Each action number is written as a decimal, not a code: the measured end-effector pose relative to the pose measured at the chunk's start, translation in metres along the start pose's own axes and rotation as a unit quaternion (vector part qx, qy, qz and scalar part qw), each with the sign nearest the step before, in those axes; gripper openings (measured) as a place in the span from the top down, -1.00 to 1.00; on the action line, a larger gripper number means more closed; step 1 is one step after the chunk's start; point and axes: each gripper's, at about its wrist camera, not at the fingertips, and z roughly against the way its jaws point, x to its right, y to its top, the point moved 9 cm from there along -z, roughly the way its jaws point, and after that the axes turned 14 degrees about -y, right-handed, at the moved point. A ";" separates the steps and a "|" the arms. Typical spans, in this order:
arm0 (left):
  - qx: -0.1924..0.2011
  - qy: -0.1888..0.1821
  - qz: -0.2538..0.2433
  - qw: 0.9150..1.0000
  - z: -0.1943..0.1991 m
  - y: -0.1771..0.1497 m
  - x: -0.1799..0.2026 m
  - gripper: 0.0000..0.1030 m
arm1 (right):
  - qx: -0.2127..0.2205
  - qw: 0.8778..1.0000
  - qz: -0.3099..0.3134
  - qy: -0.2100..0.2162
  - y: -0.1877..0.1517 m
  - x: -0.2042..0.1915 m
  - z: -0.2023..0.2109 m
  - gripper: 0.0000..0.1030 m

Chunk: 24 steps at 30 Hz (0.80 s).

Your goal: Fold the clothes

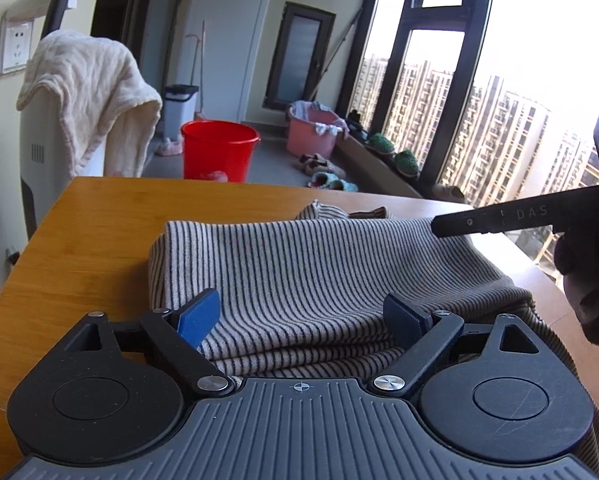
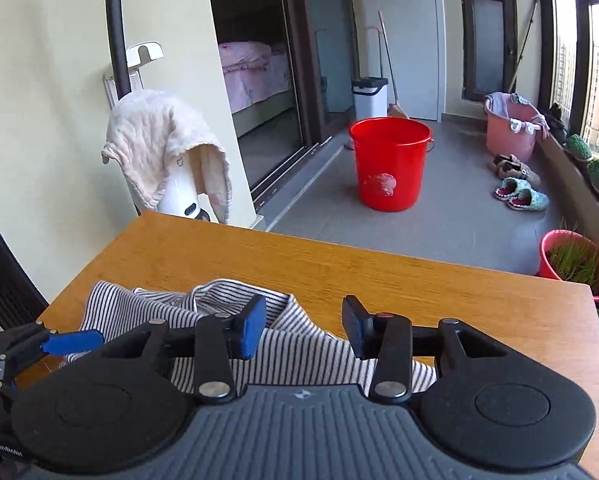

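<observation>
Left tool (image 1: 299, 316), blue pads spread wide over the folded striped garment (image 1: 311, 272) at the surface's (image 1: 91, 232) near edge; right tool (image 2: 304, 330), likewise wide, at three o'clock; closing on too few layers would likely undo the fold.

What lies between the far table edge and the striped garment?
In the right wrist view, only bare wood of the table separates its far edge from the striped garment; nothing rests there.
</observation>
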 end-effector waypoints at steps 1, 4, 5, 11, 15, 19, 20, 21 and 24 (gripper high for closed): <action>0.000 -0.002 0.000 1.000 0.000 0.000 0.000 -0.83 | -0.016 1.000 0.000 0.001 0.002 -0.004 -0.014 0.18; 0.002 -0.005 0.001 1.000 0.000 0.000 0.000 -0.84 | -0.059 0.998 0.009 -0.018 -0.005 -0.012 -0.053 0.18; 0.002 -0.005 0.001 1.000 0.001 0.000 0.001 -0.84 | -0.062 0.998 0.013 -0.021 -0.007 -0.012 -0.058 0.18; 0.005 -0.009 0.004 1.000 0.000 0.002 -0.001 -0.86 | -0.055 0.997 0.046 -0.016 -0.016 -0.023 -0.060 0.62; 0.005 -0.011 0.005 1.000 0.000 0.003 -0.001 -0.87 | -0.048 0.997 0.057 -0.022 -0.016 -0.030 -0.056 0.85; 0.007 -0.012 0.007 1.000 -0.001 0.004 -0.003 -0.90 | -0.025 0.999 0.034 -0.014 -0.003 -0.025 -0.033 0.90; 0.007 -0.012 0.008 1.000 -0.001 0.004 -0.003 -0.90 | -0.016 1.000 0.026 -0.006 0.001 -0.024 -0.021 0.90; 0.009 -0.012 0.008 1.000 -0.001 0.004 -0.003 -0.90 | -0.006 1.000 0.017 0.006 0.005 -0.023 -0.007 0.90; 0.022 -0.006 0.010 1.000 0.006 0.006 -0.005 -0.90 | 0.016 0.999 -0.011 0.048 0.006 -0.021 0.042 0.90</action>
